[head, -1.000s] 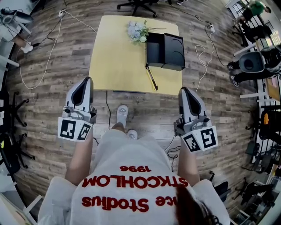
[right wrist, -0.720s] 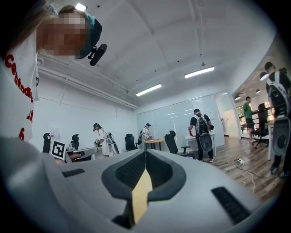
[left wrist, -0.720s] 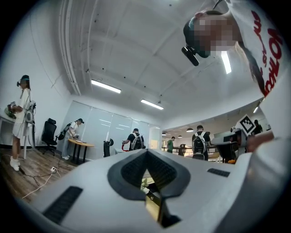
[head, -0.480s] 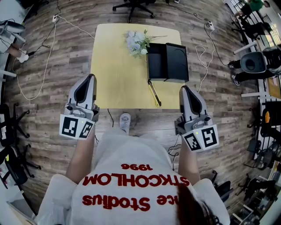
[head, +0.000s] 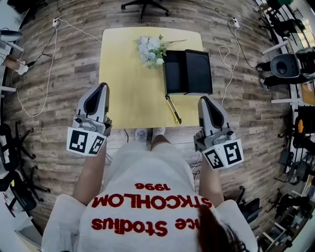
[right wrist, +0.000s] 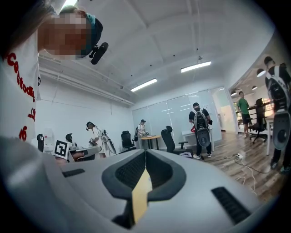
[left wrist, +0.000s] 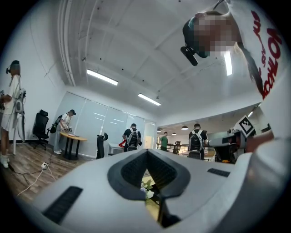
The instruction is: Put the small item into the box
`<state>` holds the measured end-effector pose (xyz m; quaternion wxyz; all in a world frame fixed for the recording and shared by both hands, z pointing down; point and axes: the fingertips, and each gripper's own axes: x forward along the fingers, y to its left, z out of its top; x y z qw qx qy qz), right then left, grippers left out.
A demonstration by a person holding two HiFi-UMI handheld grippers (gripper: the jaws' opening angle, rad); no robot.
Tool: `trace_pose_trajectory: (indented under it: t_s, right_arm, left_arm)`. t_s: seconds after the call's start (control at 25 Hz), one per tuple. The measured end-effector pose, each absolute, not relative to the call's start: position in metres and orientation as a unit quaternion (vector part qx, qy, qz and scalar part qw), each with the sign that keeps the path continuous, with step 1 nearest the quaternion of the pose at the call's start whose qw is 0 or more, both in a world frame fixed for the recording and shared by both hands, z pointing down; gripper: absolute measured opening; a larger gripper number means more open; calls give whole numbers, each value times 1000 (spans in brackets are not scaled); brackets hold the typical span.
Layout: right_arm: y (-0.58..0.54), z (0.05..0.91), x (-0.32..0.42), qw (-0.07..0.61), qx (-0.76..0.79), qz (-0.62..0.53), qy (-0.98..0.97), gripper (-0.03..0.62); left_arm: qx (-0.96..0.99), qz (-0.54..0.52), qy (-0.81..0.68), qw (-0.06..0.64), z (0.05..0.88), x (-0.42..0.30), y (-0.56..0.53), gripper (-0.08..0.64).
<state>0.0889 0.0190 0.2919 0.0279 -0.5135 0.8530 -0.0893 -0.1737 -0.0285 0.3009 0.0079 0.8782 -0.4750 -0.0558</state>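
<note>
On the yellow table (head: 123,83) an open black box (head: 187,72) lies at the back right. Left of it is a bunch of pale artificial flowers (head: 149,49). A thin black-and-yellow stick (head: 173,109) lies in front of the box near the table's front edge. My left gripper (head: 102,87) hovers shut at the table's front left edge with nothing in it. Over the floor just off the front right corner, my right gripper (head: 203,100) is also shut and holds nothing. In the left gripper view the left gripper (left wrist: 146,154) points level across the room; the right gripper (right wrist: 145,154) does likewise in the right gripper view.
Wooden floor surrounds the table, with white cables (head: 47,74) and power strips at left and right. An office chair (head: 143,5) stands behind the table. More chairs and gear crowd the right edge (head: 290,64). Several people stand at desks in the distance (left wrist: 132,139).
The table with box, flowers and stick has come nearer and lower in the head view as I stepped forward. Both grippers keep their pose and stay shut.
</note>
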Motion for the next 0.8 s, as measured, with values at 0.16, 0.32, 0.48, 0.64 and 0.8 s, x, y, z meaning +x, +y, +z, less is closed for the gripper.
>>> trace_pose_trajectory:
  t_s: [0.16,0.32,0.48,0.64,0.8]
  right_arm:
    - [8,293,88,26,-493,-94,865,6]
    - [-10,288,95,18,-472,-85,877,6]
    - [-32,280,111,28,-465,-76,882,6]
    - [-49,279,124,37,-452,-73,889,6]
    - [-61,283,131,35,-436,-76,896,6]
  left_arm:
    - [875,-56,-482,11,303,-165,-37,5]
    - [868,-63,-493,13,302,-152,-49,6]
    - [865,-67,-497,4,298,-137,-62,5]
    - [857,-69,-510,-8,294,-128,-72,6]
    - [849,-69,-524,-13,293,-122,-75,6]
